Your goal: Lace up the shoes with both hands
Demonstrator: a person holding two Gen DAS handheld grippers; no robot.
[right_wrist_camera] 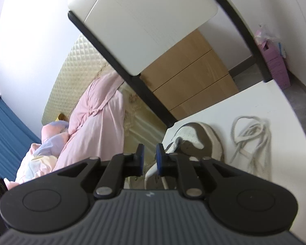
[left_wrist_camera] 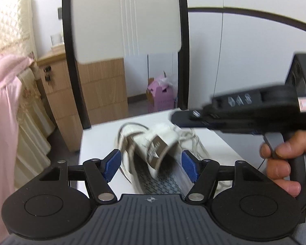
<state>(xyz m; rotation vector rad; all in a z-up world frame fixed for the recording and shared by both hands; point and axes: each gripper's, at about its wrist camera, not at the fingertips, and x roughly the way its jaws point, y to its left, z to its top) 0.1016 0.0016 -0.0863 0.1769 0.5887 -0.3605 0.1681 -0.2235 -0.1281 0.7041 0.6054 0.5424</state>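
The shoe (left_wrist_camera: 153,153) is lying on the white bench (left_wrist_camera: 218,143), heel toward the left gripper (left_wrist_camera: 150,165), tongue raised and the insole showing. The left fingers (left_wrist_camera: 112,164) are being held apart on either side of the heel opening; whether the pads are pressing on the collar cannot be told, though a clear gap is seen at the left pad, so they are being read as released.

The right gripper (right_wrist_camera: 149,159) is being held above the shoe (right_wrist_camera: 195,140), at the bench edge. Its fingers (right_wrist_camera: 140,157) are nearly clenched, with a narrow slit between the pads; nothing is seen between them, though a thin lace cannot be ruled out.

The lace (right_wrist_camera: 250,138) is lying in a loose tangle on the bench (right_wrist_camera: 265,106) just beside the shoe. In the left view, some strands (left_wrist_camera: 130,130) are seen looping near the toe end, but the blur is hiding whether any eyelet is being threaded.

The task is judged to be at its start: the lace is mostly off the shoe, and nearly all threading, tightening and tying is being left to do.
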